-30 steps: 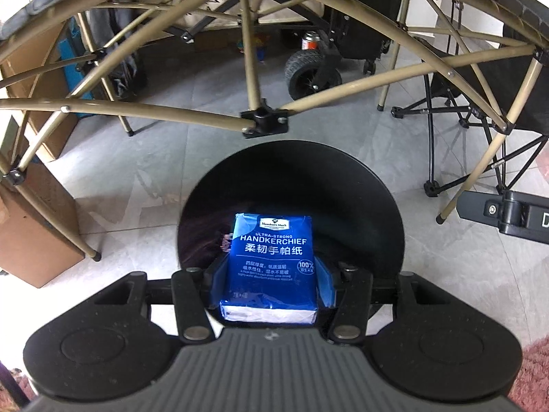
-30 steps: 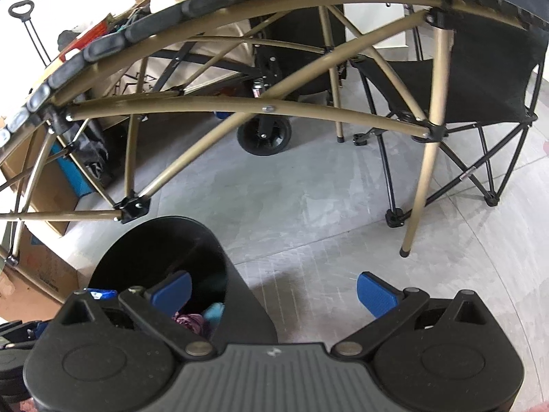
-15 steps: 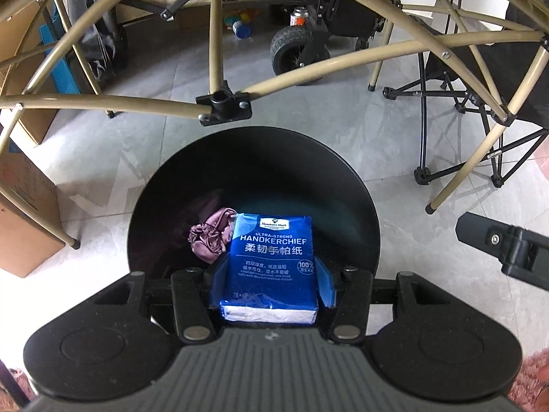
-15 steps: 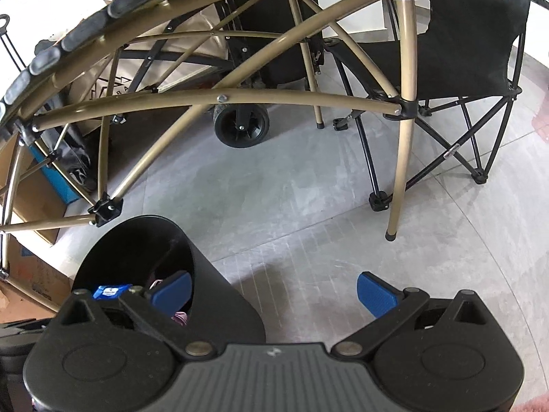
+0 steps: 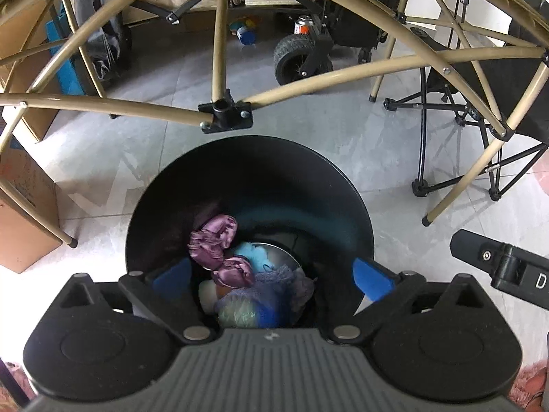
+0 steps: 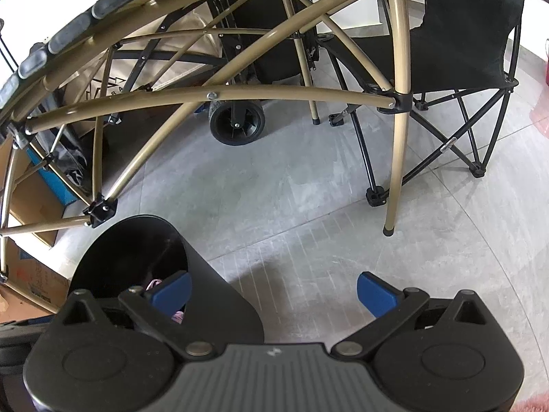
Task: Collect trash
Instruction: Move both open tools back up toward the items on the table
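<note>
Both grippers gape empty: left gripper [image 5: 272,276], jaws just sprung wide, hangs over the black bin [image 5: 308,171]; the tissue packet [image 5: 266,312] lies blurred inside, axis unclear; right gripper [image 6: 274,292] beside.

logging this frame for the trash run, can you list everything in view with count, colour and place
bin: 1, black, on the floor under the left claw
crumpled wrapper: 1, purple, inside the bin
other trash: several soft pieces, blue, lilac, pale, bin bottom
table frame: 1, tan, above the bin
folding chair: 1, black, right
wheel: 1, black, behind the frame
cardboard boxes: at least 2, brown, left
floor: grey tiles
left claw: open, blue pads, nothing between them
right claw: open, beside the bin
</note>
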`<state>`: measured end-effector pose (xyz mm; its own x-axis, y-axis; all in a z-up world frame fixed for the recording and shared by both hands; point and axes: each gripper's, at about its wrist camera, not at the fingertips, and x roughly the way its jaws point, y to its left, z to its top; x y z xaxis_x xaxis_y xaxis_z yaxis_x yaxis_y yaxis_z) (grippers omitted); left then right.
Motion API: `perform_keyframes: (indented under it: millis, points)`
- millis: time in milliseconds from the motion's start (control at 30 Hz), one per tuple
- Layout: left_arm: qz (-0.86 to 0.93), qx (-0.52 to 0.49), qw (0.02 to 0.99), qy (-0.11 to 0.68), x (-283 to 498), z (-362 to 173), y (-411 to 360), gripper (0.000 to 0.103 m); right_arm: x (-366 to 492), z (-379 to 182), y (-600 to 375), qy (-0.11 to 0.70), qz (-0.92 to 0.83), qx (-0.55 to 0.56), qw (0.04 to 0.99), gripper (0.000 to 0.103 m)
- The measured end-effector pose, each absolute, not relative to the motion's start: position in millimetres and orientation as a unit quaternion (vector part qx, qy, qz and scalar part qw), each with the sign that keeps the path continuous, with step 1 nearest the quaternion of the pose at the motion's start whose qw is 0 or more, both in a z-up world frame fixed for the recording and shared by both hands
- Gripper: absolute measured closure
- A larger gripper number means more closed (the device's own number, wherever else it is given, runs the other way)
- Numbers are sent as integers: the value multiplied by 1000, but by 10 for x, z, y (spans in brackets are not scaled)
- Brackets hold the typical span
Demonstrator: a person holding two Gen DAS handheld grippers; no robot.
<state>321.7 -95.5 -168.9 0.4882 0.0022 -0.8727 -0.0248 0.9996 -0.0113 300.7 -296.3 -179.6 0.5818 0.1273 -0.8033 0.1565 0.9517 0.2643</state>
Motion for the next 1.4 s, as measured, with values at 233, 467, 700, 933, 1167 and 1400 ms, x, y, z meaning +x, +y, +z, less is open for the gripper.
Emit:
perform_keyframes:
  millis: [233,467,700,933,1167,1400]
  points:
    - [14,-13,860,509,3222,-1694,-916,0,3000,-1776,-2964,453,-7,157,877,0]
    - [13,-20,865,502,3182,-1641,-873,0,2962,-1691,-2958,442,-1,157,883,0]
    - [12,-30,879,475,3040,-1438,-777,0,2848,-1521,-2983,412,0,165,896,0]
    - [9,-39,903,429,2855,-1035,-643,0,2625,-1164,-3030,349,9,177,920,0]
    - [-4,-43,928,370,2717,-473,-543,0,2448,-679,-3062,284,35,179,941,0]
    - [-2,-52,945,324,2852,47,-341,0,2593,-226,-2999,234,80,147,958,0]
